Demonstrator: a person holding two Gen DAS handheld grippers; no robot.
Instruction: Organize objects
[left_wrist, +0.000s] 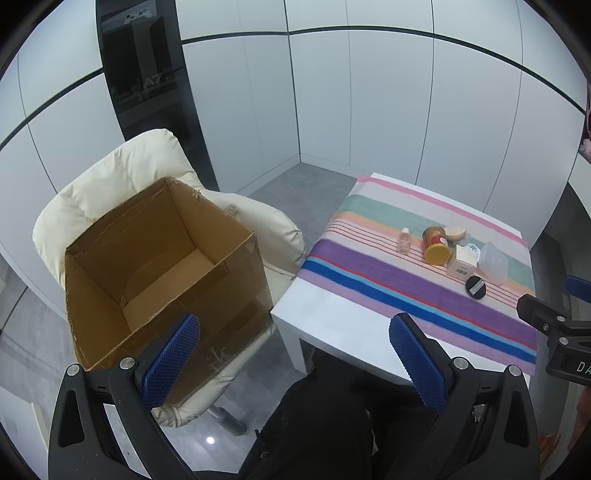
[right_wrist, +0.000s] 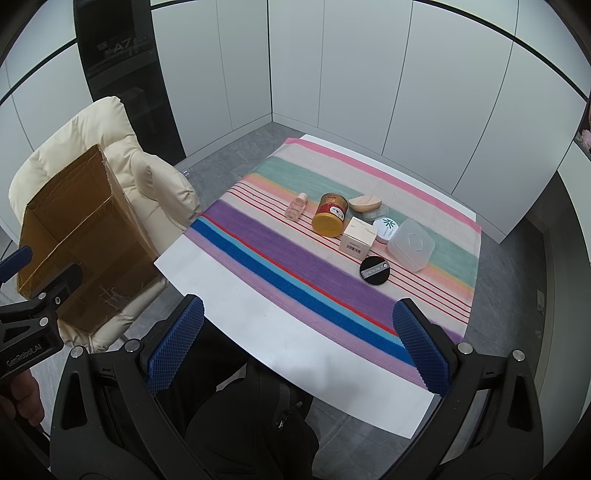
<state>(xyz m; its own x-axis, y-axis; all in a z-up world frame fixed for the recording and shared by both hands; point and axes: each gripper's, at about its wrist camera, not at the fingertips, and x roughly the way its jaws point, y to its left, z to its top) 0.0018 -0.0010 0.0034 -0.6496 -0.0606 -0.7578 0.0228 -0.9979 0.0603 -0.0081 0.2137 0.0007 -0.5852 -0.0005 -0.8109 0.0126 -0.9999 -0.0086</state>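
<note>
Several small items lie on a striped cloth (right_wrist: 295, 266) on a white table (right_wrist: 295, 347): a small clear bottle (right_wrist: 296, 207), a red jar with a yellow lid (right_wrist: 329, 215), a beige sponge (right_wrist: 365, 202), a white carton (right_wrist: 359, 236), a white round tin (right_wrist: 385, 226), a clear plastic case (right_wrist: 410, 248) and a black compact (right_wrist: 374, 270). An open, empty cardboard box (left_wrist: 162, 266) sits on a cream chair (left_wrist: 122, 173). My left gripper (left_wrist: 295, 362) is open and empty, held between box and table. My right gripper (right_wrist: 299, 343) is open and empty above the table's near edge.
The chair with the box stands left of the table, also in the right wrist view (right_wrist: 85, 236). White wall panels and a dark glass panel (left_wrist: 147, 66) enclose the room. The person's dark-clothed legs (right_wrist: 251, 424) are below the grippers. The floor is grey tile.
</note>
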